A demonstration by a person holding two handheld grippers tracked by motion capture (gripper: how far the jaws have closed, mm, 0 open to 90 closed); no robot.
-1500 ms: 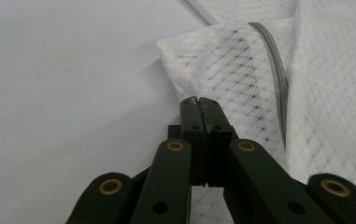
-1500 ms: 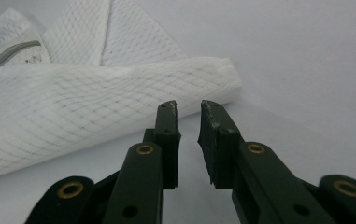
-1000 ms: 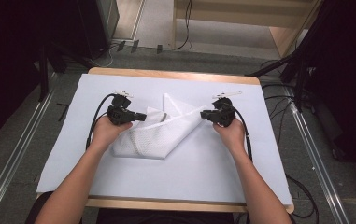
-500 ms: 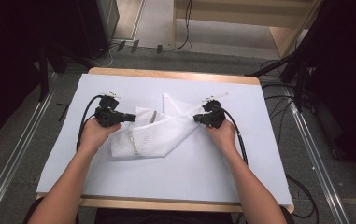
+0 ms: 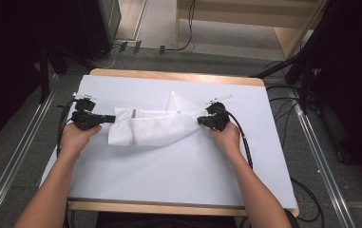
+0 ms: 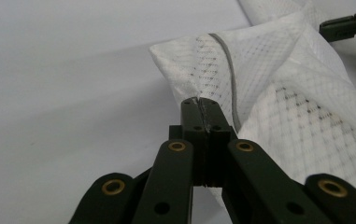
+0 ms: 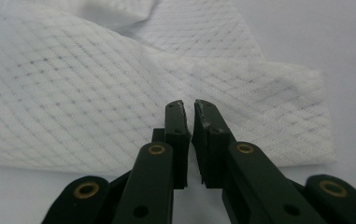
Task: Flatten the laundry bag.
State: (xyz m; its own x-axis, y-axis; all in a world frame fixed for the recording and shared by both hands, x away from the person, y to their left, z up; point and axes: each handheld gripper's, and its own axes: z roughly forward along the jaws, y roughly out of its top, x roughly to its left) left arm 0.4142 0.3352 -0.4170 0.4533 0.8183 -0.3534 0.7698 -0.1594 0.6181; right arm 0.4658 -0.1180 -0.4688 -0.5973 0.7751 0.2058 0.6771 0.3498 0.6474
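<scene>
A white mesh cloth (image 5: 155,128) lies crumpled across the middle of the white-covered table (image 5: 169,185), with a grey stripe (image 5: 132,127) near its left end. My left gripper (image 5: 109,117) is shut on the cloth's left edge; in the left gripper view its jaws (image 6: 199,102) pinch the mesh (image 6: 283,93) beside a grey cord (image 6: 231,79). My right gripper (image 5: 200,121) is at the cloth's right end. Its jaws (image 7: 188,105) have just been closing and stand almost together, a thin slit between them, on the mesh (image 7: 73,93). The right gripper (image 6: 348,25) also shows far off in the left gripper view.
Cables (image 5: 242,137) trail from both grippers over the table. Metal rails (image 5: 17,161) run along both sides of the table. A wooden edge (image 5: 178,76) marks the table's far side, with a grey floor and dark equipment beyond.
My left hand has moved left with the cloth's edge, drawing the cloth out longer. My right hand shifted a little toward the cloth, then stayed put.
</scene>
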